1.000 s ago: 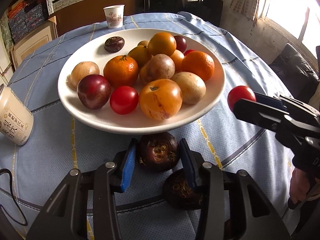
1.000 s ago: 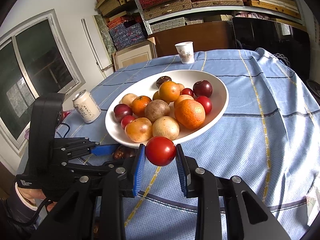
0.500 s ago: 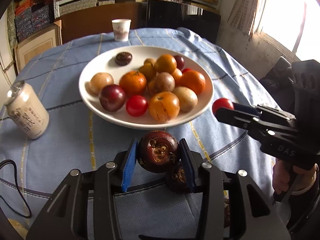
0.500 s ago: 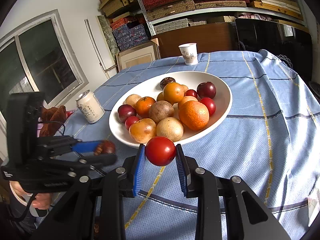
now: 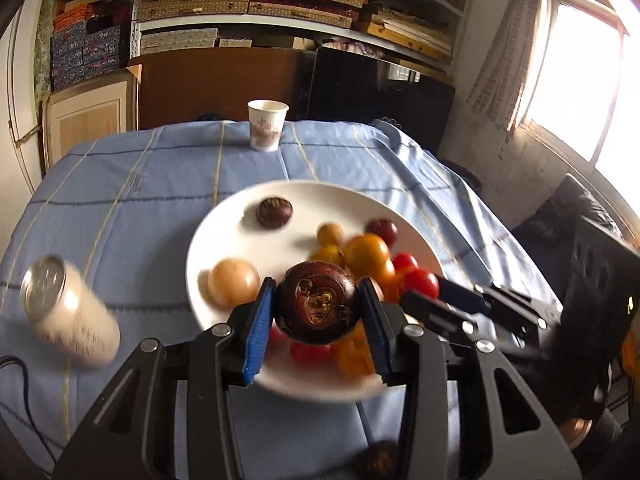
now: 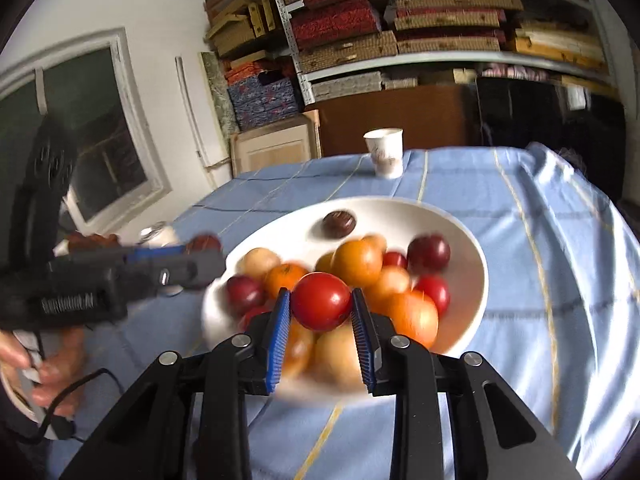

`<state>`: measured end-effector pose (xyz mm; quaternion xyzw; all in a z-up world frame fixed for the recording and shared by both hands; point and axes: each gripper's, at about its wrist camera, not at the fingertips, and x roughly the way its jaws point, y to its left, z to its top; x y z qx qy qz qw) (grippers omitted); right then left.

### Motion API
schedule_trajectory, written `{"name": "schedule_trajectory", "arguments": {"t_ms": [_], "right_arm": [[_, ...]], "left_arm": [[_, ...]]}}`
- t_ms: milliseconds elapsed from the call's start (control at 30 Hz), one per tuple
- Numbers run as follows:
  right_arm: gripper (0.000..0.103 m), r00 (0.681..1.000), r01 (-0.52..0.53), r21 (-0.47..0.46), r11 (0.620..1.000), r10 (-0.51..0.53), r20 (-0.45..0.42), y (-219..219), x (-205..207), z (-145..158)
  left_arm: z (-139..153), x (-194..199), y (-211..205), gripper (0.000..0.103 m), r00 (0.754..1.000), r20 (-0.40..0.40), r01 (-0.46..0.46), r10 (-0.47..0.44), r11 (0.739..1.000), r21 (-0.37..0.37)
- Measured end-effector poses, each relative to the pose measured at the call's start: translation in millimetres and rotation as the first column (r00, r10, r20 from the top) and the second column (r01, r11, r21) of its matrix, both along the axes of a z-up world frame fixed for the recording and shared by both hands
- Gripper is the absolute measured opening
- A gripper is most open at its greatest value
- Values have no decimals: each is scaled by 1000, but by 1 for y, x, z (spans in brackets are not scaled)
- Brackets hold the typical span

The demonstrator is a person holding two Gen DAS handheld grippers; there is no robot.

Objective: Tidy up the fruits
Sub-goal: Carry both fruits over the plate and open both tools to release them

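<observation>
The dark mangosteen [image 5: 318,303], low in the centre of the left wrist frame, is pinched between the blue pads of the left hand-held gripper [image 5: 316,312], in front of the white plate [image 5: 224,224] of heaped fruit. The red tomato [image 6: 321,301] sits mid-frame in the right wrist view, pinched by the right hand-held gripper [image 6: 322,320] over the plate's near rim. Both look ready for placing. To do it well, I'd carry each past the rim to the bare patch near the lone dark fruit [image 5: 274,212], lower until it rests, then spread the pads gently so the pile doesn't roll onto the blue-clothed counter [image 5: 132,184]
</observation>
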<state>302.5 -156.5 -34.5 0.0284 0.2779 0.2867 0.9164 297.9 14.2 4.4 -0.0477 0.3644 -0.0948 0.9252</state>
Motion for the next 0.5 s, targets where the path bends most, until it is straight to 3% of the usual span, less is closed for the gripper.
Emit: {"name": "schedule_trajectory", "arguments": {"t_ms": [100,133,167,200,233,267,400,467,500], "right_arm": [[31,998,-4,48,999,7,-55,0,17,-4],[35,998,-8,69,998,13,-66,-2,20,-5],[45,998,-15,73,997,20,-68,-3,19,-4],[46,998,-19,73,997,23,-60,-5,17,-2],[46,999,-21,72,997,25,-48,-7,14,1],[46,999,-32,79,996,35,-40,-10,9,5],[46,996,-71,135,988,78,-48,-22,-11,16],[60,992,-112,153,982,121,-46,-22,-23,21],[61,988,-140,152,979,147,-40,-20,-32,22]], "left_arm": [[-6,36,1,41,999,-47,-3,3,1000,-1],[-8,41,2,42,998,-60,-2,1,1000,-1],[-10,46,2,44,998,-71,-3,3,1000,1],[-10,47,4,59,997,-76,-8,8,1000,-1],[-7,45,7,75,997,-66,-30,29,1000,-10],[-4,40,11,80,998,-46,-51,50,998,-24],[10,0,21,93,996,17,-83,84,994,-65],[11,-27,26,98,993,47,-106,108,993,-57],[11,-36,28,98,991,59,-119,122,992,-49]]}}
